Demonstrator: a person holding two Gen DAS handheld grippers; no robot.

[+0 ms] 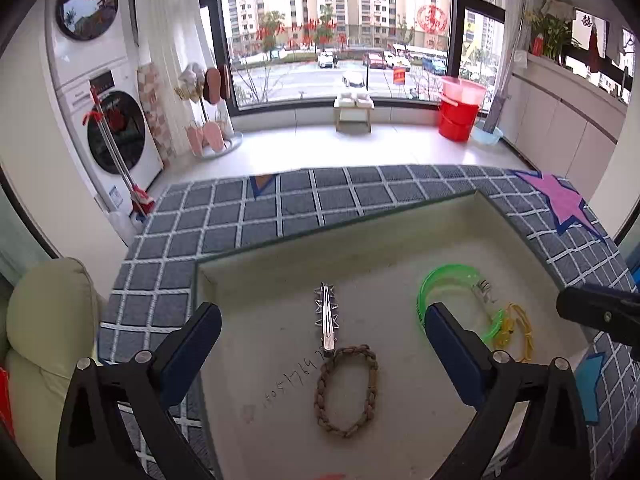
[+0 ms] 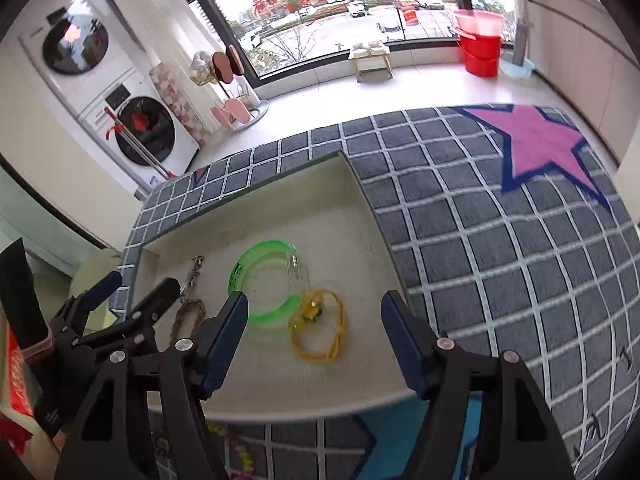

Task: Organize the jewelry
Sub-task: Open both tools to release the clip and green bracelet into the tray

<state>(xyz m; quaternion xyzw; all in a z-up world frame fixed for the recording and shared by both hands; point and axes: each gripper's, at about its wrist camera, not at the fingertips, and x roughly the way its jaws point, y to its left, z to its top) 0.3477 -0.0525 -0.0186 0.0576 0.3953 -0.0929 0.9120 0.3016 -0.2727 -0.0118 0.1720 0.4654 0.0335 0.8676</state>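
A shallow white tray [image 1: 400, 240] lies on a grey checked mat. In it are a silver spiked hair clip [image 1: 327, 316], a brown braided bracelet [image 1: 347, 390], a green translucent bangle [image 1: 460, 300] and a yellow cord necklace [image 1: 516, 332]. My left gripper [image 1: 322, 344] is open and empty, its fingers either side of the clip and bracelet. In the right wrist view my right gripper [image 2: 314, 330] is open and empty just above the yellow necklace [image 2: 320, 328], next to the green bangle [image 2: 264, 276]. The left gripper [image 2: 138, 284] shows at the left there, over the bracelet [image 2: 188, 316].
The tray [image 2: 360, 184] sits near the mat's [image 2: 500, 240] left side; a pink star [image 2: 544, 140] marks the mat's far right. A cream cushion [image 1: 48, 320] lies left of the mat. Washing machines, a red bucket [image 1: 458, 116] and a small stool stand beyond.
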